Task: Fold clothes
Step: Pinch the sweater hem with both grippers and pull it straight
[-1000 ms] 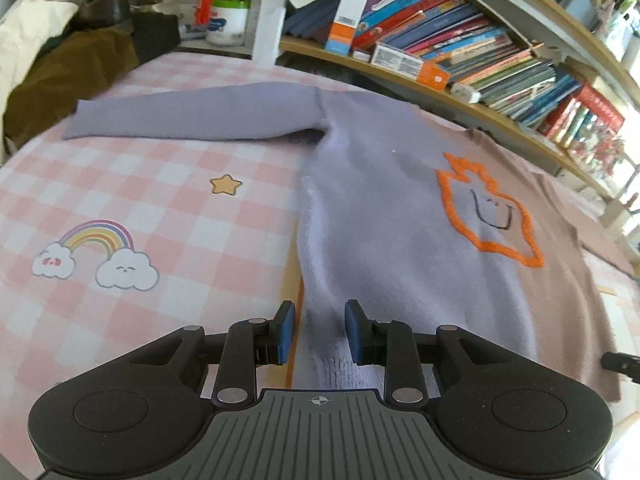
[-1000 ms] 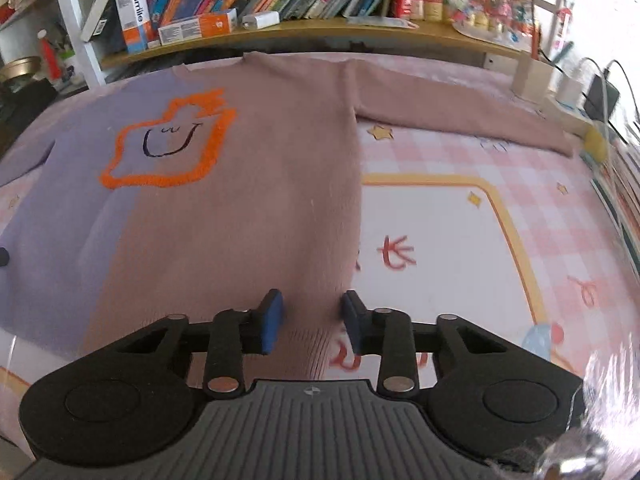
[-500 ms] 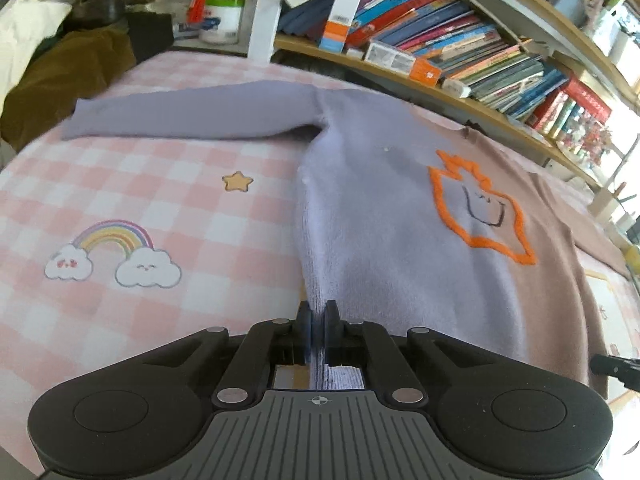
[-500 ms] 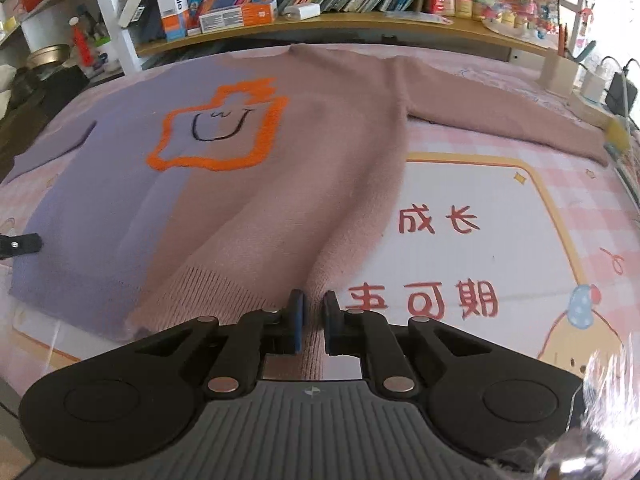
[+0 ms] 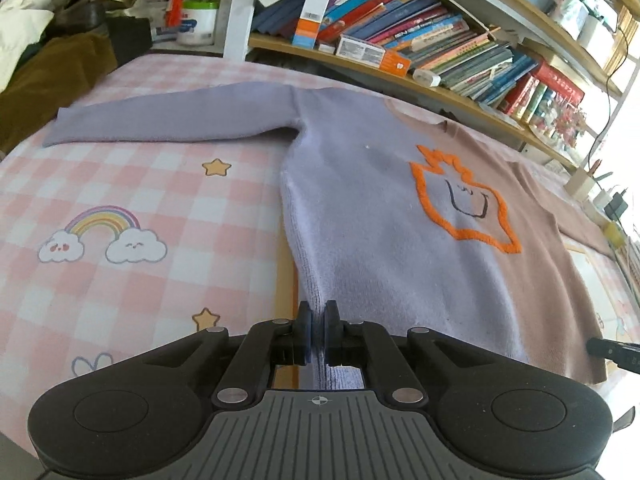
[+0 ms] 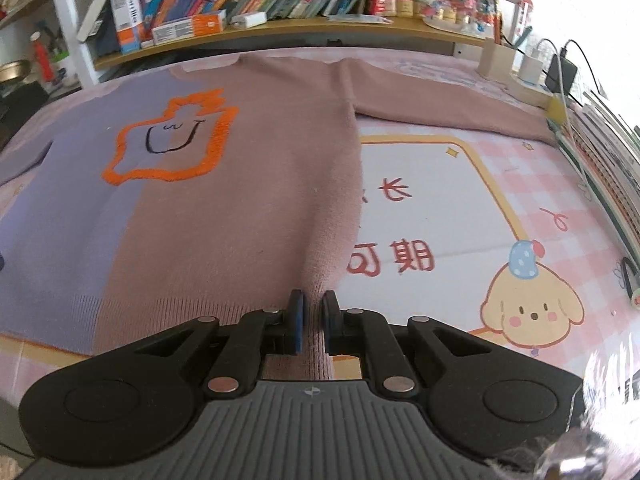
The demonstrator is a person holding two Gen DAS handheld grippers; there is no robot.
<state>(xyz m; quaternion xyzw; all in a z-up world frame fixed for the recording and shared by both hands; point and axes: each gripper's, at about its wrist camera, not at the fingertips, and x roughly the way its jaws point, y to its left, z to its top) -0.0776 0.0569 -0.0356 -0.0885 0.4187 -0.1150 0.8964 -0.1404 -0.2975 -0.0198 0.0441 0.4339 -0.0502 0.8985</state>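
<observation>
The two-tone lilac-and-mauve knit sweater with an orange outlined face (image 5: 400, 216) lies flat on your pink checked cartoon-print mat (image 5: 120, 208), sleeves out sideways, body running from the near edge toward the bookshelf (image 5: 420, 52). Your left gripper (image 5: 316, 332) pinches the lilac hem corner; your right gripper (image 6: 312, 326) pinches the mauve one.

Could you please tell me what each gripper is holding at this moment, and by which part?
Both hold the sweater: the left gripper pinches its lilac bottom hem corner, the right gripper its brown bottom hem corner.
</observation>
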